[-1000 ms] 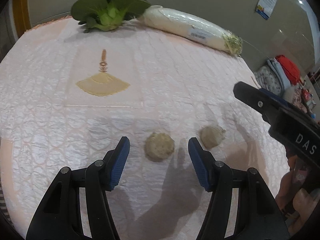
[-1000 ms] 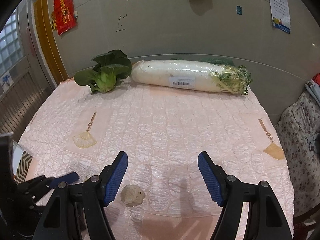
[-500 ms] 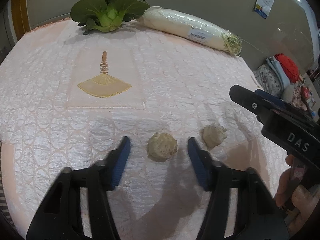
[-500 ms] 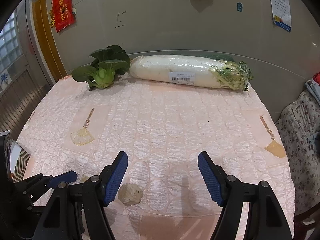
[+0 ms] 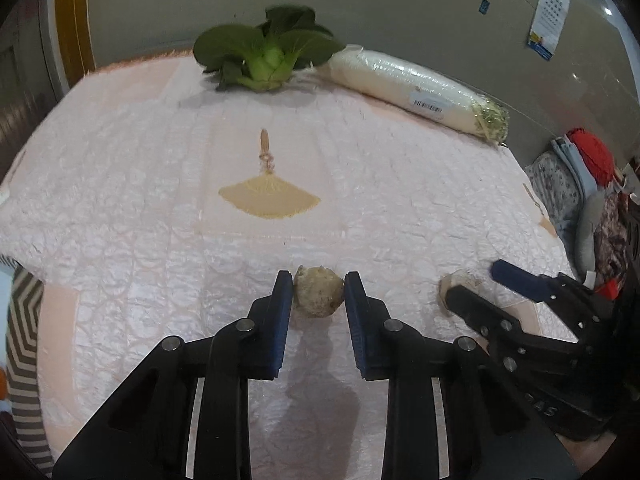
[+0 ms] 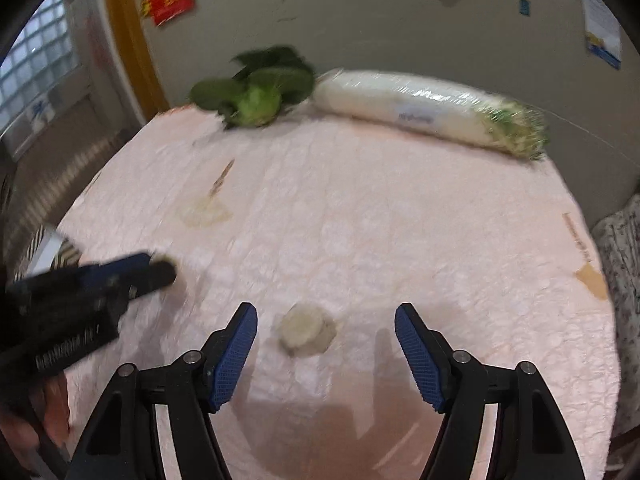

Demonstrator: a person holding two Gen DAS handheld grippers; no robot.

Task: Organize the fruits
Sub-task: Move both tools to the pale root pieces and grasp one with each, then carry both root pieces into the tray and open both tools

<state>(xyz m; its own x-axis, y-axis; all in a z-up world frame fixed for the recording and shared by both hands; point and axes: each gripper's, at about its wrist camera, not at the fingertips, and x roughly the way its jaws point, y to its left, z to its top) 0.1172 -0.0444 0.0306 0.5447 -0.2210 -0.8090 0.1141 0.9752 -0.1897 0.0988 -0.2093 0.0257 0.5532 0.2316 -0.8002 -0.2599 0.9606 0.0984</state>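
Note:
A brown lumpy round root [image 5: 319, 297] lies on the pink quilted cloth [image 5: 120, 200]. My left gripper [image 5: 319, 294] has its jaws closing on it, and both blue pads touch its sides. A paler lump [image 6: 306, 330] lies to its right, partly hidden behind the right gripper [image 5: 472, 280] in the left wrist view. In the right wrist view my right gripper [image 6: 326, 312] straddles that lump with its jaws closing, and gaps remain on both sides. The left gripper [image 6: 158, 266] shows blurred at the left there.
A bok choy [image 5: 268, 56] and a long plastic-wrapped white radish [image 5: 412, 84] lie along the table's far edge by the wall. A fan motif [image 5: 270, 200] is stitched into the cloth. Piled clothes [image 5: 580, 168] sit off the right edge.
The left jaws have narrowed from wide apart onto the brown root. The right gripper has dropped and shifted so the pale lump now lies between its fingers, which have narrowed.

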